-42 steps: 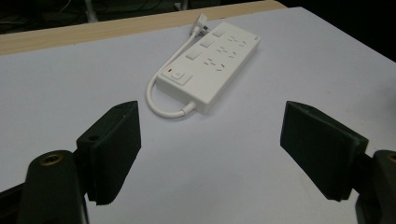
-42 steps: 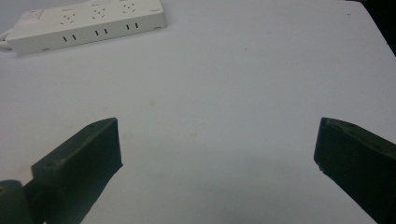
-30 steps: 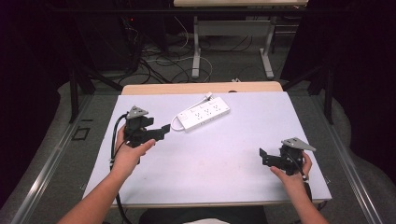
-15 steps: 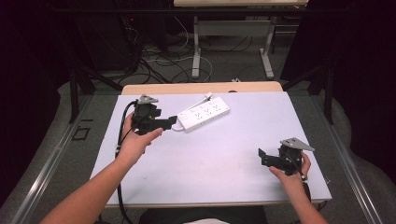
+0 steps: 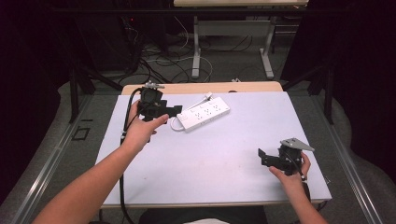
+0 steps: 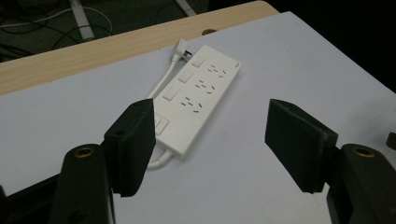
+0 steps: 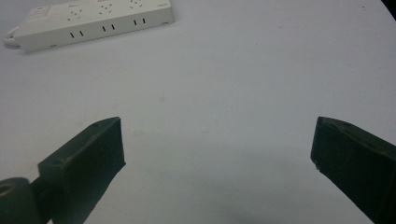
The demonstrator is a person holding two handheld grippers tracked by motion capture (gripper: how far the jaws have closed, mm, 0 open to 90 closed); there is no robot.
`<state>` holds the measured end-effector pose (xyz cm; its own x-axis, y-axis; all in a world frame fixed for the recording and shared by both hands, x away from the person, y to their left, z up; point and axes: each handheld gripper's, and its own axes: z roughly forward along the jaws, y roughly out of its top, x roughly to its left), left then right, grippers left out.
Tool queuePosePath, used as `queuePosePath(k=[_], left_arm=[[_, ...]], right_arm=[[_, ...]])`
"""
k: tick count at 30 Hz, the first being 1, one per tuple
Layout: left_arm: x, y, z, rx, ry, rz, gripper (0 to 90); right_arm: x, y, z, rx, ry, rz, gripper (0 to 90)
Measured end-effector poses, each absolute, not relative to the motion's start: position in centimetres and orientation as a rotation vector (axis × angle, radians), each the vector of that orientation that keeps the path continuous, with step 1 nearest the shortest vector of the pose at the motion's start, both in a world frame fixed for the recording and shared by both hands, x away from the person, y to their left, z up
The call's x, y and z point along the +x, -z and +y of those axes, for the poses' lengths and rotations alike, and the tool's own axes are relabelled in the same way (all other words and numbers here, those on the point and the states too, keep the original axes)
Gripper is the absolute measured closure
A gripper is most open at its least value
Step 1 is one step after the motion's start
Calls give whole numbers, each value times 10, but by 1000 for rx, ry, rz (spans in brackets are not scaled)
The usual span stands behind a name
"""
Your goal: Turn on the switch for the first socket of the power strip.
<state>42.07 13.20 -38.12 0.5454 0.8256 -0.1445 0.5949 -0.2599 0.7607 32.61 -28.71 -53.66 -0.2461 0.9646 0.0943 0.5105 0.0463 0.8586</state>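
I keep my left claw [image 5: 173, 111] open, its jaws having just narrowed with nothing between, at nine o'clock of the power strip [image 5: 204, 113] on the desk [image 5: 224, 154] — probably straddle the near end squarely; right claw [image 5: 263, 157] idles open.

White power strip [image 5: 204, 114], a long flat rectangular block lying face up on the bench [image 5: 224, 158] toward its far side, set at a slant to the edges. Its top carries three socket groups beside a row of rectangular switches. A white cord [image 6: 164, 79] leaves one end, loops back alongside the body, and ends in a plug [image 6: 183, 50] resting near the far end.
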Motion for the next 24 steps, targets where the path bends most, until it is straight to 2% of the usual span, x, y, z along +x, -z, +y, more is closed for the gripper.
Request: queuePosePath(k=[16, 24], left_arm=[[449, 368, 114, 1940, -329, 1213, 360], [467, 367, 109, 1927, -363, 1258, 386]], right_arm=[[326, 538, -288, 1497, -1114, 1817, 32], [327, 538, -288, 1494, -1119, 1811, 33]])
